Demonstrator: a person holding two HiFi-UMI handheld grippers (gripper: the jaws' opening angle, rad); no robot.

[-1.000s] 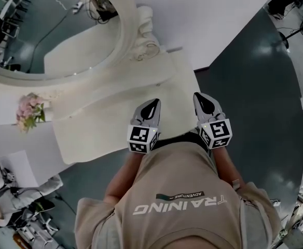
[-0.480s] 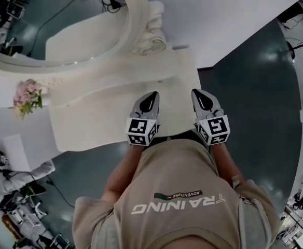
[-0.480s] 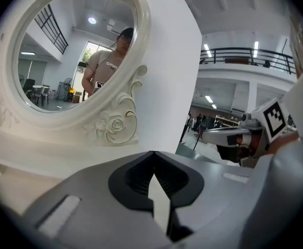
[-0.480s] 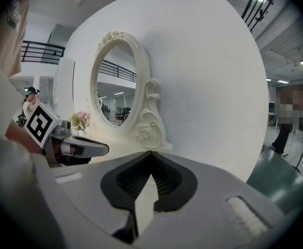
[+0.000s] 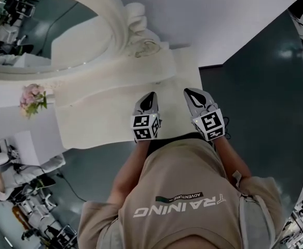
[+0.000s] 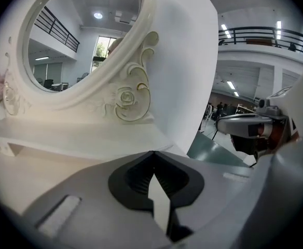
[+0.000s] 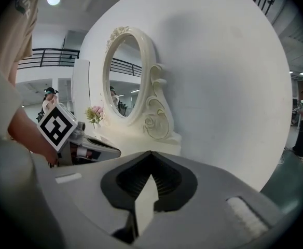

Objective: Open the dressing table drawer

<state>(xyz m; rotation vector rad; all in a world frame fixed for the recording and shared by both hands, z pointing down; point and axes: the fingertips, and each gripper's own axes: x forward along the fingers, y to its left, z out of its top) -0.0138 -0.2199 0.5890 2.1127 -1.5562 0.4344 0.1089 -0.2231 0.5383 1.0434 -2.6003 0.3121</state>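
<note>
Nothing of the task is done yet. The drawer shows in no view, and I judge that it sits under the near edge of the dressing table [image 5: 89, 123], below the grippers. The left gripper [image 5: 151, 97] and the right gripper [image 5: 191, 93] hover side by side over the table's near right part, each with its jaws pressed together and nothing between them. Finding the handle, gripping it and pulling all remain. The top is bare cream, with an oval mirror [image 5: 47, 30] at its far side and pink flowers [image 5: 33, 98] at the left. A white panel [image 5: 219, 19] stands behind, and there is dark glossy floor [image 5: 260, 102] to the right.
</note>
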